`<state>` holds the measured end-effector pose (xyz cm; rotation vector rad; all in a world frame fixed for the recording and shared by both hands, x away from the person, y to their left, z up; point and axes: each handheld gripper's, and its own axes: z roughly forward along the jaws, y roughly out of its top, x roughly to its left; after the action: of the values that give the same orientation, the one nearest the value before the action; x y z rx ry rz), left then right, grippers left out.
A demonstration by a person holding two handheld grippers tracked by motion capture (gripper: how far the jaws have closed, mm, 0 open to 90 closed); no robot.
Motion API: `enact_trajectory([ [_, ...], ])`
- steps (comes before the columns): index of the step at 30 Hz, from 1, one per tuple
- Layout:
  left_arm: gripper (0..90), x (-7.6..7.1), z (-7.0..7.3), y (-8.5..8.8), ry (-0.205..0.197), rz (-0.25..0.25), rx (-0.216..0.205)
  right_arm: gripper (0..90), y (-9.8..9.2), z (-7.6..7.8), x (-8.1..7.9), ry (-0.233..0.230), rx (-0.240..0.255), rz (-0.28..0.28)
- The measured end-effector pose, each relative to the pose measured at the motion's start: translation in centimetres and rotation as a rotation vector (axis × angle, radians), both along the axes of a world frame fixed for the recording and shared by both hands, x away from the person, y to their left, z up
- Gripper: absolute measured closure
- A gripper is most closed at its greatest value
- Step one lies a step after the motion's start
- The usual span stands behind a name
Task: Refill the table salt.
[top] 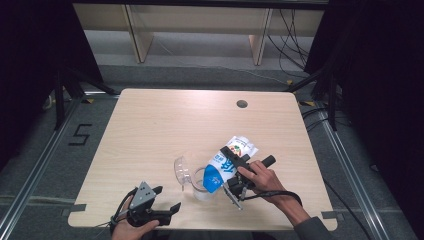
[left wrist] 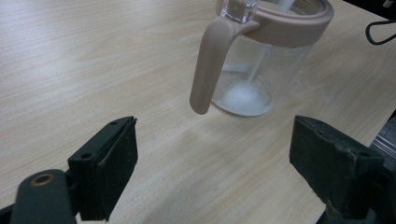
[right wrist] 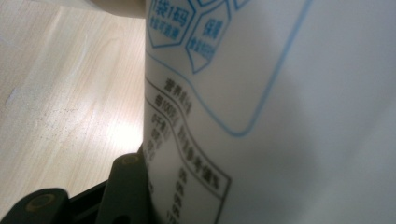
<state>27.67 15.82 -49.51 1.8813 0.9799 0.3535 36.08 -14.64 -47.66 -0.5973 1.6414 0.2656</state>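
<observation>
Lab: railed frame (top: 40,165), black curtains (top: 30,50)

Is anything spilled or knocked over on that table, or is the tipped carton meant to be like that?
Nothing looks spilled. The milk carton is tilted on purpose: the right gripper clamps it, spout down over the clear pitcher, and a thin white stream collects at the pitcher's bottom. Its lid is flipped open. The left gripper waits open nearby. The table looks dry.
</observation>
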Motion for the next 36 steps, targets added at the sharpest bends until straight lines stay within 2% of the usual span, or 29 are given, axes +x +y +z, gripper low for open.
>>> enact_trajectory([
  [4,14.9,0.02,-0.02,0.00,0.000,-0.001,-0.001,53.0,-0.11,-0.09,0.01,0.014,-0.001,-0.014],
  [6,15.0,0.03,-0.01,0.00,0.001,-0.001,-0.001,53.1,-0.11,-0.13,0.01,0.011,0.013,-0.014],
  [7,15.0,0.03,-0.02,0.00,0.000,-0.001,-0.001,53.1,-0.06,0.08,-0.02,-0.004,-0.007,-0.011],
  [8,14.9,0.02,-0.02,0.01,0.000,-0.001,-0.001,53.1,-0.06,0.08,-0.01,-0.005,-0.005,-0.010],
  [9,14.9,0.01,0.00,0.00,0.000,0.000,0.001,53.1,-0.12,-0.10,0.00,0.009,0.010,-0.019],
  [14,15.0,0.01,0.01,0.01,0.000,0.000,0.000,53.2,-0.10,-0.08,-0.01,0.008,0.005,-0.014],
  [15,14.9,0.01,0.00,0.01,0.000,0.000,0.000,53.3,-0.03,0.08,0.00,-0.005,-0.007,-0.002],
  [19,14.9,0.01,0.01,0.02,0.000,-0.001,0.001,53.4,-0.03,0.09,0.01,-0.007,-0.006,-0.003],
  [20,14.9,0.01,0.01,0.01,0.000,-0.001,0.000,53.4,-0.10,-0.07,0.00,0.007,0.008,-0.014],
  [36,14.9,0.00,0.02,0.00,0.000,0.000,0.002,53.6,-0.13,0.01,-0.02,-0.007,0.001,-0.016],
])
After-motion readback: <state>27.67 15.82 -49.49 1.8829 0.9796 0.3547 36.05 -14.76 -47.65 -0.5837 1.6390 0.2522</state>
